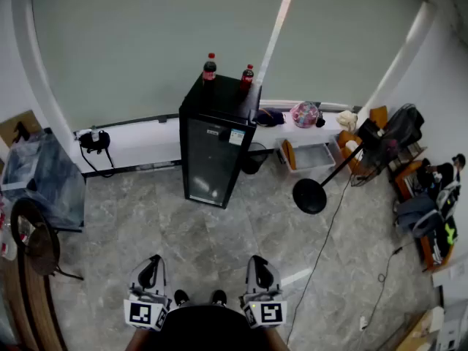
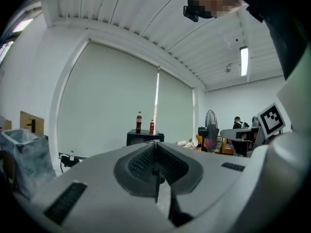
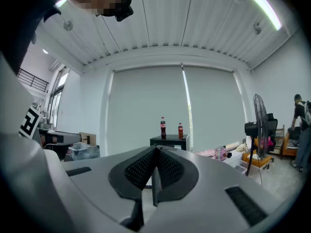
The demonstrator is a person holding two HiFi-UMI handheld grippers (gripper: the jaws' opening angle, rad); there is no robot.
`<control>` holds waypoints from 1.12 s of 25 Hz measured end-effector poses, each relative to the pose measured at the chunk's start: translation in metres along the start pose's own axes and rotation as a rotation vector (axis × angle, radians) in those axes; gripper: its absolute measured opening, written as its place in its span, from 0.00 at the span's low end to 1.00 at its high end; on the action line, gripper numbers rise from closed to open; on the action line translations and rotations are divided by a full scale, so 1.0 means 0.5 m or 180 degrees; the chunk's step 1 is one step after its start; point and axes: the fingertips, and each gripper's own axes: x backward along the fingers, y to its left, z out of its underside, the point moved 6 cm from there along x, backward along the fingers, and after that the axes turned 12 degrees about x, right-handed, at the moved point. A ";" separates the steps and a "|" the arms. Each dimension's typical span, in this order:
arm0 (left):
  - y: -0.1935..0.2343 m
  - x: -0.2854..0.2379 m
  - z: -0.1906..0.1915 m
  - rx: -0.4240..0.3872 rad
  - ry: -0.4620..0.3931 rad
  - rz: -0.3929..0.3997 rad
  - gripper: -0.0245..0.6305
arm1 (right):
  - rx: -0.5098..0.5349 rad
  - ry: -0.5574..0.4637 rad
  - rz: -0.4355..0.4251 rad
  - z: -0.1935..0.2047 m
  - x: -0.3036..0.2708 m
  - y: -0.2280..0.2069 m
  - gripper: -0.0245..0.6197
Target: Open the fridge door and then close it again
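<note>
Well apart from the fridge [image 1: 219,108], the left gripper [image 1: 151,262] and right gripper [image 1: 260,262] are clenched, empty. Only the head view shows its door [image 1: 208,163], seemingly closed; the gripper views catch just its top and bottles [image 3: 163,127].

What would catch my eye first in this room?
A black fridge stands before the pale blinds, door shut, with two cola bottles on top. At the bottom edge, the left gripper and right gripper sit side by side, both shut and empty, far from it.
</note>
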 end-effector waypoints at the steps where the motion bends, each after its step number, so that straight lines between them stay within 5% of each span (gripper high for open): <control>1: 0.000 0.001 0.000 -0.0001 0.0000 0.0001 0.05 | -0.0004 -0.0011 -0.0002 -0.002 0.001 0.001 0.04; 20: 0.000 0.011 0.015 -0.0184 0.0126 0.0069 0.06 | -0.0001 -0.0061 -0.0037 -0.009 0.008 0.016 0.05; 28: -0.005 0.004 0.019 -0.0262 0.0197 0.0183 0.31 | -0.0032 0.0048 -0.0025 0.004 0.008 0.021 0.05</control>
